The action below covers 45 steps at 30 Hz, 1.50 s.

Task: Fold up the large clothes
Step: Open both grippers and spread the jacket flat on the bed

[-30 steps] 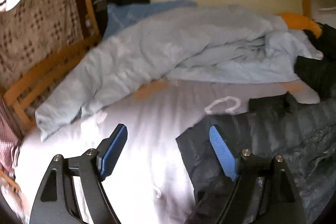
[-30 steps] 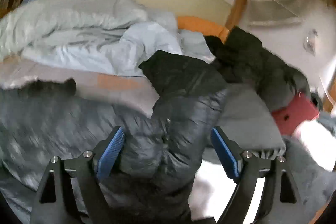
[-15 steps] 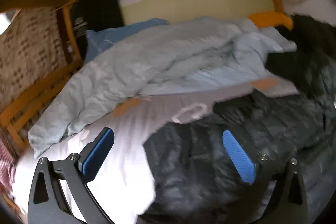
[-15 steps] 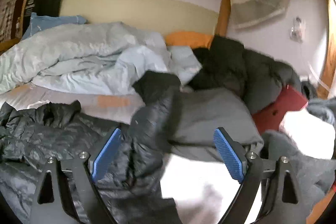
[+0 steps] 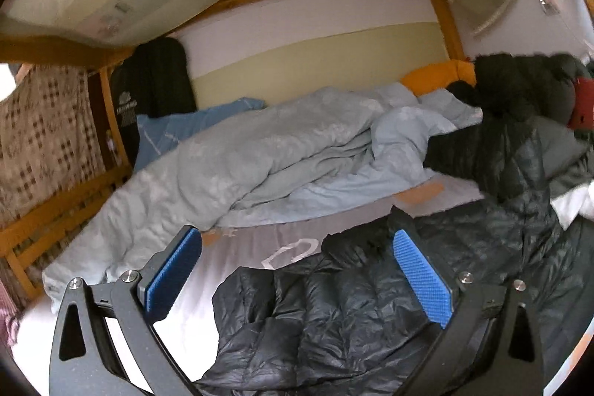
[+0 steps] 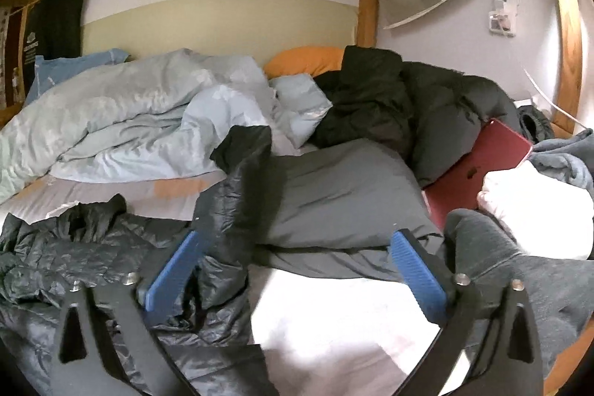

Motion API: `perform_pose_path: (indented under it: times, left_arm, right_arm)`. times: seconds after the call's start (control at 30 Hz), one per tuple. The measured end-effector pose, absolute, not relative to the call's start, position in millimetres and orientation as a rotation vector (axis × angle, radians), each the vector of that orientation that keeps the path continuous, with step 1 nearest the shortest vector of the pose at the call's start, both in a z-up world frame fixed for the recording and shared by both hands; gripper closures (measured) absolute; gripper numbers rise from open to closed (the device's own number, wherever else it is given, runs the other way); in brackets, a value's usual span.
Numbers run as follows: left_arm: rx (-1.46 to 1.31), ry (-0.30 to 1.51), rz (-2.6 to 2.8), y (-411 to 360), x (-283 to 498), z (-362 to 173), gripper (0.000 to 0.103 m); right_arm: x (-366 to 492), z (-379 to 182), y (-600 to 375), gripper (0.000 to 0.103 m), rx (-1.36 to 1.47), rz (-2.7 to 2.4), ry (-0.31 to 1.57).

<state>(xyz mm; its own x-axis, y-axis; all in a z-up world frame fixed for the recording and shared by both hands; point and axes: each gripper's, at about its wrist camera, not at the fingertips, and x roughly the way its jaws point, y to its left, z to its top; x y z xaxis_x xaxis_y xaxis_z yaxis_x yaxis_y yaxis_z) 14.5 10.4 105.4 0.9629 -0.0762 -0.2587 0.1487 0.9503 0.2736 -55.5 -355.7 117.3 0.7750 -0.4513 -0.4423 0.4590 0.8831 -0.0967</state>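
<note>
Now my left hand-held gripper (image 5: 297, 279) stands spread as wide as it goes, its jaws having just been opening, and nothing is clamped; the shiny black quilted puffer jacket (image 5: 334, 321) merely lies under and between its blue pads. A second ago that jacket showed only at 4 o'clock of this view; it now fills the lower middle and right. My right hand-held gripper (image 6: 293, 270) has also just been opening and holds nothing. The jacket's sleeve (image 6: 237, 195), which sat bunched between its jaws earlier, now rises at 11 o'clock, just beside the left pad; whether it touches I cannot tell.

Around it on the white-sheeted bed (image 6: 334, 333): a crumpled pale blue duvet (image 5: 260, 154) at 12 o'clock in the left view, an orange pillow (image 6: 304, 60) behind it, a grey cushion (image 6: 345, 199) directly ahead of the right jaws, a second black coat (image 6: 389, 99) heaped at 1 o'clock, and a dark red laptop (image 6: 479, 166) at 2 o'clock. A grey fleece garment (image 6: 538, 284) crowds the right pad.
</note>
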Motion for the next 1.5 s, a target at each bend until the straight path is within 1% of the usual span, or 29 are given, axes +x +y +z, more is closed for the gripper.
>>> perform_pose_path:
  times: [0.17,0.27,0.4,0.7,0.93,1.0,1.2,1.33,1.43,1.47,1.5]
  left_arm:
    - [0.287,0.34,-0.197,1.9,19.6,87.9,0.0]
    - [0.252,0.342,-0.2,5.3,19.5,87.6,0.0]
    - [0.238,0.328,-0.199,7.8,16.9,89.6,0.0]
    - [0.257,0.363,-0.18,7.1,17.2,84.5,0.0]
    - [0.32,0.411,-0.165,7.4,31.1,68.6,0.0]
    - [0.287,0.453,-0.164,13.9,38.9,64.3,0.0]
    - [0.216,0.556,-0.17,24.7,57.5,46.9,0.0]
    - [0.295,0.588,-0.172,13.1,59.9,30.0,0.0]
    - [0.383,0.605,-0.126,5.2,63.7,13.3,0.0]
    - [0.42,0.596,-0.078,3.7,65.9,5.7,0.0]
    - [0.439,0.581,-0.04,4.2,67.9,0.7,0.0]
  right_arm:
    - [-63.7,118.4,-357.4,0.0,-0.03,-0.52,0.445]
    - [-62.0,114.5,-357.7,0.0,-0.068,-0.534,0.47]
    - [-68.3,115.7,-362.7,0.0,-0.039,-0.521,0.467]
    - [-78.9,120.1,-378.3,0.0,-0.036,-0.538,0.425]
    - [-86.7,136.1,-408.5,0.0,0.026,-0.639,0.39]
    - [-84.6,135.8,-415.9,0.0,0.051,-0.642,0.392]
    - [-45.4,119.9,-416.5,0.0,0.065,-0.491,0.495]
    - [-8.4,122.9,-407.9,0.0,0.043,-0.352,0.564]
    - [4.5,125.9,-411.9,0.0,0.17,-0.2,0.546]
    - [13.4,121.8,-413.2,0.002,0.232,-0.15,0.563]
    - [19.9,118.3,-412.8,0.01,0.263,-0.123,0.575]
